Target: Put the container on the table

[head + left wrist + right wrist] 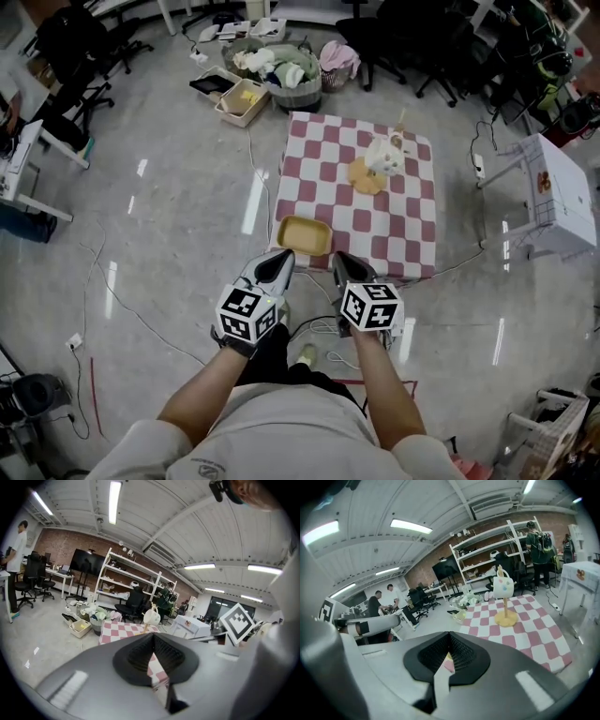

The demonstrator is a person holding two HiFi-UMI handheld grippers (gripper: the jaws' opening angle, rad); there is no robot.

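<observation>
A shallow yellow container (303, 234) lies on the near left edge of the table (412, 234), which has a red-and-white checked cloth. My left gripper (279, 262) hangs just short of the container's near left corner, apart from it. My right gripper (343, 264) is at the table's near edge, just right of the container. Both are shut with nothing held. In the left gripper view the jaws (153, 639) meet in front of the checked cloth (122, 631). In the right gripper view a sliver of yellow shows below the closed jaws (449, 637).
A yellow stand with a white mug (380, 159) is at the table's far middle. Laundry baskets (281, 80) and a tan box (242, 101) sit on the floor beyond. A white side table (562, 192) stands at right. Cables (122, 309) trail over the floor.
</observation>
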